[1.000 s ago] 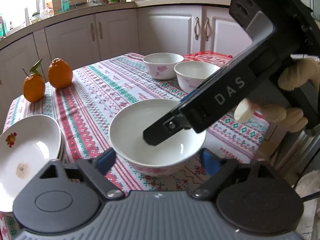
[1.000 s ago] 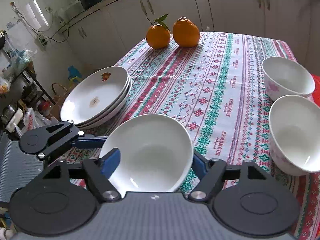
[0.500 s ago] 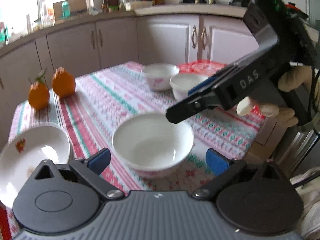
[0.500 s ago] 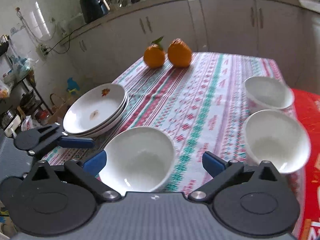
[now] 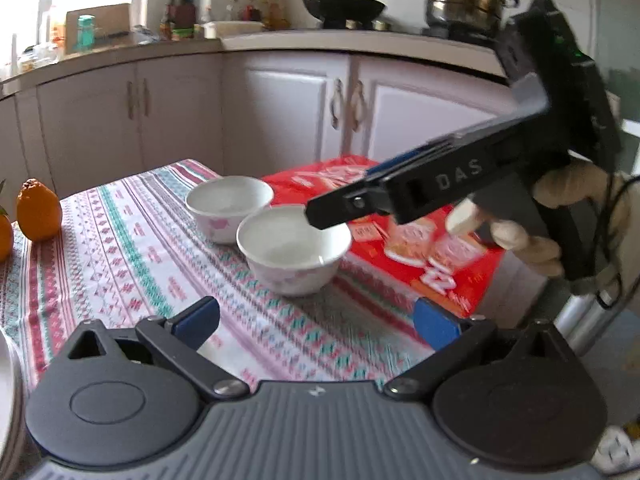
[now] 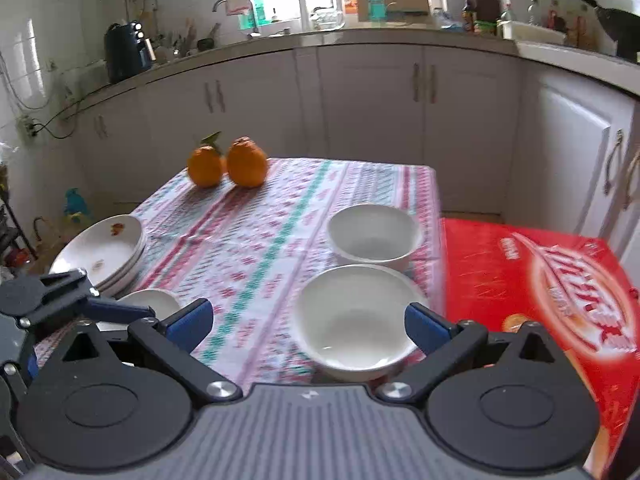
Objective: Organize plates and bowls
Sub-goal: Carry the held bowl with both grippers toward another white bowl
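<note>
Both grippers hung over the table with their blue-padded jaws spread wide and nothing held between them. The left gripper (image 5: pixel 316 318) pointed across the woven-patterned tablecloth (image 5: pixel 120 248) toward two white bowls set just beside each other near the far edge. The nearer bowl (image 5: pixel 294 250) was glossy ceramic, round and deep, with faint pink flowers on its outer wall; the farther bowl (image 5: pixel 229 208) matched it. The right gripper (image 6: pixel 308 322) sat low over that same nearer bowl (image 6: pixel 354 320), its pads flanking the rim without touching it, and its black plastic body reached in from the right in the left view. A third bowl (image 6: pixel 150 304) stood by the left gripper's finger, close to a stack of shallow white plates (image 6: pixel 104 254) at the table's left edge. Two knobbly oranges (image 6: pixel 228 162) sat at the far end. A shiny red carton (image 6: pixel 532 280) lay beside the table.
</note>
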The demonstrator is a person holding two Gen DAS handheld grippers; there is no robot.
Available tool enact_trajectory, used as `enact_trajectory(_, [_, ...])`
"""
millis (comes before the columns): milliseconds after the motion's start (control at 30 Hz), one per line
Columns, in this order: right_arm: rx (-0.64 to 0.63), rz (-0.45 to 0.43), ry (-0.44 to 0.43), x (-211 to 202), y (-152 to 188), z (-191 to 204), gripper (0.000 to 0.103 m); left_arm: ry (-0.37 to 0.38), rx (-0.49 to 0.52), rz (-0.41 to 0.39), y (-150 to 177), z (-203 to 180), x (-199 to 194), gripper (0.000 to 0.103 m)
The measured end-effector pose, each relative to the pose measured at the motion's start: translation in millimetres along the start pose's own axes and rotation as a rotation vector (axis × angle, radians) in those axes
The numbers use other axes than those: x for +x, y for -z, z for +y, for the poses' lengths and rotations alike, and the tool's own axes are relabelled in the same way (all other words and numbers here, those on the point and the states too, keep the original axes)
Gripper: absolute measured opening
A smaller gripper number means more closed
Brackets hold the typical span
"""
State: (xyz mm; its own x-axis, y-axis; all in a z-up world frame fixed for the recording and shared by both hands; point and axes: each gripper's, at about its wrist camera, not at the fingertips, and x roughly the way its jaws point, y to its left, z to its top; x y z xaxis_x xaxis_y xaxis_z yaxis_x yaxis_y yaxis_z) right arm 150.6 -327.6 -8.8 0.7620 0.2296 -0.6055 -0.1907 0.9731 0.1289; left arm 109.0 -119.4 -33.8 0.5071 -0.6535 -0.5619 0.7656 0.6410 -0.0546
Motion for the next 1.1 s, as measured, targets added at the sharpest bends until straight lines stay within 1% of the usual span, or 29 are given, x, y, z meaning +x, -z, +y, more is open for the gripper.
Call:
enact_trajectory(133, [-0.015,0.006,0.004,4.4,-4.1,-19.1,0.103,-0.072,0.023,-0.002,-4.9,-14.0,26.4,0.102])
enact_trajectory(300, [-0.042,0.034,0.000,22.2,-6.7,-34.7,0.103,-0.124,0.024,0.018,-10.3,-23.9,53.6,0.102])
enact_trajectory(367, [-0.044,0.052,-0.019,31.9,-6.9,-40.8,0.103,-0.167,0.037,0.025,-11.3,-28.3,65.1,0.102])
enact_trajectory(467, [-0.040,0.075,-0.036,45.5,-6.7,-48.3,0.103,-0.196,0.024,0.039,-12.3,-30.3,79.7,0.102])
enact_trajectory(600, [-0.032,0.105,-0.067,64.5,-6.0,-57.7,0.103,-0.206,-0.016,0.067,-9.8,-28.7,93.2,0.102])
enact_trajectory(733, [-0.029,0.129,-0.098,80.0,-5.0,-64.8,0.103,-0.199,-0.015,0.080,-9.4,-30.4,102.0,0.102])
enact_trajectory(867, [-0.015,0.151,-0.130,91.8,-4.7,-70.7,0.100,-0.202,-0.052,0.081,-9.7,-29.2,109.2,0.102])
enact_trajectory(967, [-0.016,0.155,-0.143,97.6,-6.2,-71.6,0.100,-0.193,-0.066,0.072,-10.3,-28.0,111.3,0.102])
enact_trajectory(1033, [-0.019,0.161,-0.162,101.1,-7.2,-71.2,0.099,-0.206,-0.064,0.078,-11.6,-27.2,114.0,0.102])
enact_trajectory(1100, [-0.031,0.169,-0.175,104.8,-7.8,-69.3,0.094,-0.227,-0.064,0.077,-12.4,-26.1,116.5,0.102])
